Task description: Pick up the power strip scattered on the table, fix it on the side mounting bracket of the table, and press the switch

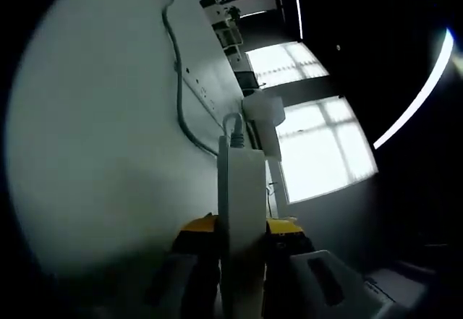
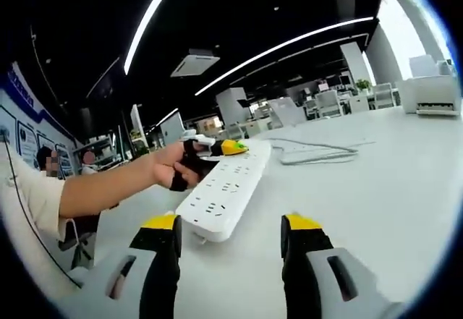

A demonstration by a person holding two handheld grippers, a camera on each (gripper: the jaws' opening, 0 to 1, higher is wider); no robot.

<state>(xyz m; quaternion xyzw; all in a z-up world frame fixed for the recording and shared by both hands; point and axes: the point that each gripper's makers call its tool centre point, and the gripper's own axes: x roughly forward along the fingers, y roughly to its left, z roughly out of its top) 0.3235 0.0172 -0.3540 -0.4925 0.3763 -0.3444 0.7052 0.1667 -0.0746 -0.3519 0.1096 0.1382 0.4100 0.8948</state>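
Note:
A white power strip (image 1: pixel 242 189) stands edge-on between my left gripper's (image 1: pixel 241 226) yellow-tipped jaws, which are shut on it. Its grey cable (image 1: pixel 179 80) trails away across the white table (image 1: pixel 94 116). In the right gripper view the same power strip (image 2: pixel 228 185) shows its sockets, held at its far end by the left gripper (image 2: pixel 231 147) in a person's hand (image 2: pixel 173 163). Its near end hangs just above the table (image 2: pixel 376 174). My right gripper (image 2: pixel 230 236) is open, a little short of the strip's near end, with nothing between its jaws.
The cable (image 2: pixel 311 152) lies in loops on the table behind the strip. A white printer (image 2: pixel 432 91) stands at the far right. A white boxy object (image 1: pixel 264 113) sits past the strip's cable end, before bright windows (image 1: pixel 318 145). Desks and chairs fill the room behind.

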